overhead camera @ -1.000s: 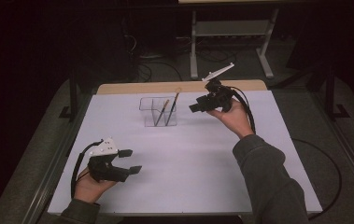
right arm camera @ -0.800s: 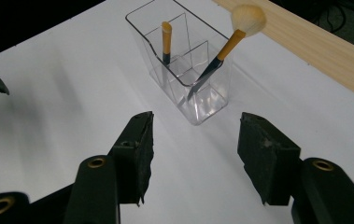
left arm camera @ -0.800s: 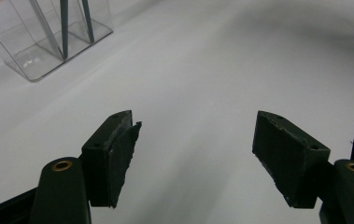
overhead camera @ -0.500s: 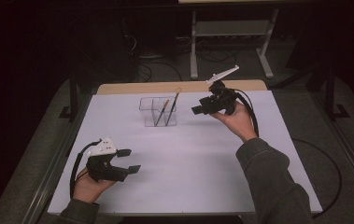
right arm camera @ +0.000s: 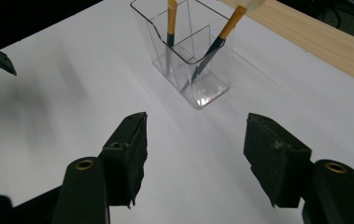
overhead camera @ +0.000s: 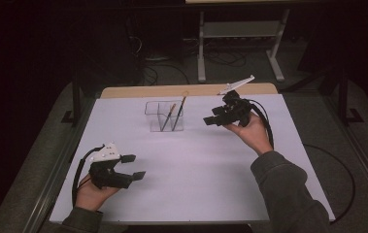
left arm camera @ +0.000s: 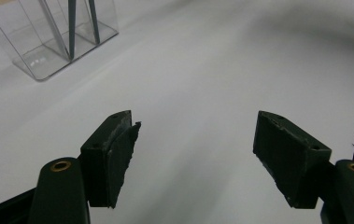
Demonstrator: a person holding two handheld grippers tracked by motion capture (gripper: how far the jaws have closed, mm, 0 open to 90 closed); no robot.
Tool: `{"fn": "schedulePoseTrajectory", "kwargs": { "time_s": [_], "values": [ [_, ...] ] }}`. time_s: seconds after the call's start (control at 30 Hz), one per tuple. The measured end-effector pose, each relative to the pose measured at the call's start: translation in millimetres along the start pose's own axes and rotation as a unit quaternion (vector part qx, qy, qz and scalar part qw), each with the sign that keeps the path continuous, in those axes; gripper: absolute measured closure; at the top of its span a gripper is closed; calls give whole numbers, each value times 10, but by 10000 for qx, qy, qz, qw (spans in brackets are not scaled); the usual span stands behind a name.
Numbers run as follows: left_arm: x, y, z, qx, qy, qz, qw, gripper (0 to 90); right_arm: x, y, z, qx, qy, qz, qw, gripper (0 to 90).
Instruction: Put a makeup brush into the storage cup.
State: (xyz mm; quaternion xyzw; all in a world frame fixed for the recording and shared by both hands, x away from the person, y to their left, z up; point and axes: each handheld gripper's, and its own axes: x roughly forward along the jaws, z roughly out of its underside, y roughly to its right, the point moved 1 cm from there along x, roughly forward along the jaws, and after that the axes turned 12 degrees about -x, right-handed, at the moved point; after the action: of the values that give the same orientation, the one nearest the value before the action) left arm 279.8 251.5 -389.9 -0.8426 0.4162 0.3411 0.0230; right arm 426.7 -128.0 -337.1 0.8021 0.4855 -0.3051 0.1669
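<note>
– While the left gripper (overhead camera: pixel 135 166) rests near the table's front-left edge, jaws spread and empty, is anything left to do?
– Hardly, I'd judge. Both brushes (overhead camera: pixel 168 116) stand tilted in the clear holder (overhead camera: pixel 164 116) at the far middle of the white table (overhead camera: pixel 196 165).
– And the right gripper (overhead camera: pixel 211 115)?
– It's just right of the holder, jaws just been opening, nothing between them. Looks like it let go.
</note>
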Motion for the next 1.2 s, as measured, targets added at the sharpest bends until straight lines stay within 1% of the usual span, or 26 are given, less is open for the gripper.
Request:
{"fn": "schedulePoseTrajectory", "kwargs": {
  "time_s": [0.03,0.07,0.1,0.13,0.23,0.27,0.33,0.47,0.5,0.7,0.83,0.87,1.0,1.07,1.1,1.13,1.2],
  "values": [
    [0,0,2,-25,8,2,10000,283,-14,-13,9,55,4,10,10000,385],
    [-3,-1,3,-50,8,-4,10000,282,-22,-9,28,15,28,24,10000,382],
    [-3,-3,4,-67,22,5,10000,281,-37,-15,40,57,27,15,10000,377],
    [-7,-7,3,-53,19,10,10000,277,-52,-22,55,87,14,29,10000,374],
    [-10,-18,0,-29,31,-3,10000,273,-88,-23,111,63,68,70,9999,365],
    [-9,-16,1,-49,38,-5,10000,272,-103,-31,122,140,60,42,9999,363],
    [-6,-18,2,-44,23,-10,10000,270,-128,-30,158,84,91,83,9999,362],
    [-3,-21,4,-60,27,-23,10000,268,-174,-39,214,100,106,100,9998,358],
    [-3,-23,4,-62,28,-25,10000,268,-189,-48,224,144,102,85,9998,357],
    [-12,-33,6,-54,25,-53,10000,264,-238,-63,299,122,156,122,9997,340],
    [-12,-35,9,-84,27,-58,9999,262,-265,-94,341,169,166,117,9997,333],
    [-13,-36,9,-86,27,-59,9999,262,-272,-96,356,129,174,108,9997,330],
    [-20,-40,9,-95,51,-57,9999,262,-288,-109,387,143,191,83,9997,321],
    [-28,-46,7,-65,46,-80,9999,261,-295,-122,396,130,202,80,9997,315],
    [-30,-46,8,-72,53,-83,9999,261,-303,-132,399,158,208,81,9996,312],
    [-33,-47,9,-90,54,-87,9999,261,-306,-133,410,120,220,76,9997,309],
    [-32,-51,10,-107,64,-85,9999,261,-312,-148,423,139,211,81,9996,304]
  ]
}}
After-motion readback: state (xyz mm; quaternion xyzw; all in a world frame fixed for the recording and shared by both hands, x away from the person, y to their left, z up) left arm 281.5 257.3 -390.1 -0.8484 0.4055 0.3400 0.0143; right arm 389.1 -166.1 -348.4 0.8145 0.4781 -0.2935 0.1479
